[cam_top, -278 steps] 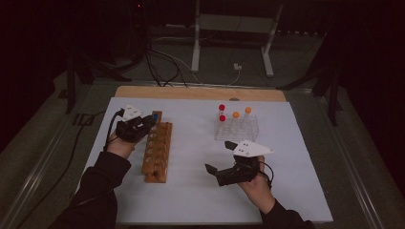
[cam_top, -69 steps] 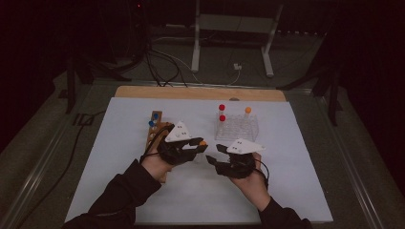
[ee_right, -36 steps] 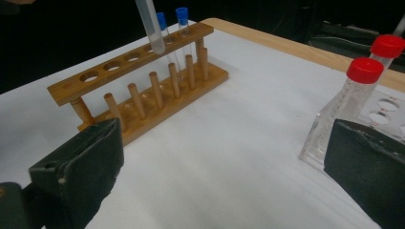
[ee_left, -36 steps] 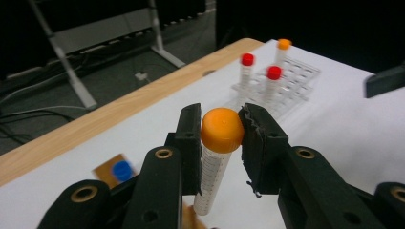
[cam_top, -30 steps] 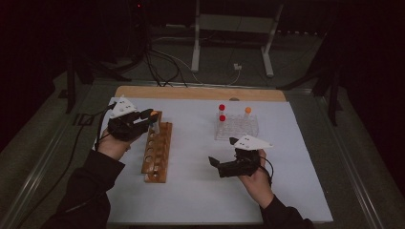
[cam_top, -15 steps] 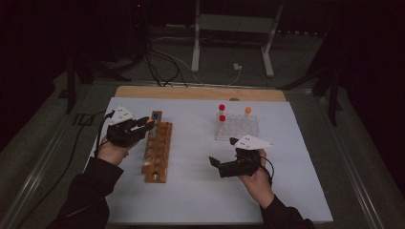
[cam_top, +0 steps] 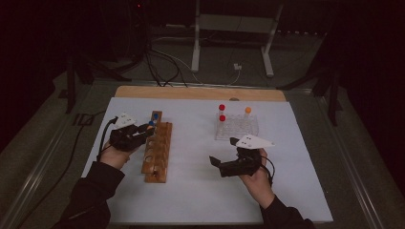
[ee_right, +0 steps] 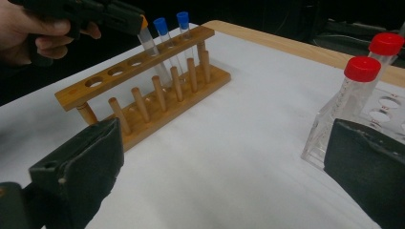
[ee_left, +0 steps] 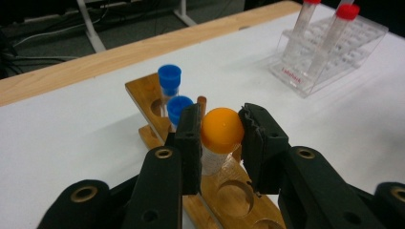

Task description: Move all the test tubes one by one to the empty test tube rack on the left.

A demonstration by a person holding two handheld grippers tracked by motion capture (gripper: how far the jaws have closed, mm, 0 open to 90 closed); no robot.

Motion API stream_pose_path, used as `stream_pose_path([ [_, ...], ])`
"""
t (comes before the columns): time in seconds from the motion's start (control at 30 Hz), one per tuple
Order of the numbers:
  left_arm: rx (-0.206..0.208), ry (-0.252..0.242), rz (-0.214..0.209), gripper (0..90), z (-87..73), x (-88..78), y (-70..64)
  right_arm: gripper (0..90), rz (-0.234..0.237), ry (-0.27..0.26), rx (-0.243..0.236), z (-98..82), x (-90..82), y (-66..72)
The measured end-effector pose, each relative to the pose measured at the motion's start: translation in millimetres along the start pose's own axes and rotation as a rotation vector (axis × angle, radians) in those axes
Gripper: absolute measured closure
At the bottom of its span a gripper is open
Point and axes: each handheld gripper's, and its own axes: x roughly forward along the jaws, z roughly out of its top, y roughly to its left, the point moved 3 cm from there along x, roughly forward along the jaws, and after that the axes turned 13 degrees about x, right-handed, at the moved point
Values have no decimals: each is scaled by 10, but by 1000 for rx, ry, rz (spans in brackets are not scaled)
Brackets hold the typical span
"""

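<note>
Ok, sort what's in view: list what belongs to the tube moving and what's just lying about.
In use:
- left tool, shut on the orange-capped tube
- wooden rack
- blue-capped tubes
- clear rack
- red-capped tubes

Lying about:
- floor cables
- metal stand

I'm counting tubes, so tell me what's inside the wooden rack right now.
The wooden rack holds two blue-capped tubes at its far end. The left gripper grips an orange-capped tube, tilted into the next hole. The other holes look empty; its foot is hidden by the rack's pegs.
</note>
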Motion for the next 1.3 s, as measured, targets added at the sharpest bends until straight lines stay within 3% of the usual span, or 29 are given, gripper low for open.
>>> stream_pose_path([
  [0.67, 38, 101, -19, 709, 75, 72, 17, 0, -6, -3, 4, 9, -7, -28],
  [0.8, 68, 135, -23, 709, 110, 71, 5, 0, -5, -3, 7, 10, -8, -37],
  [1.1, 57, 133, -44, 701, 85, 87, 15, 0, -6, -5, 10, 15, -10, -48],
  [1.2, 57, 129, -52, 650, 88, 74, -3, 0, -6, -7, 10, 18, -16, -48],
  [1.3, 98, 115, -54, 451, 101, 19, -78, 0, -9, -19, 9, 45, -39, -63],
])
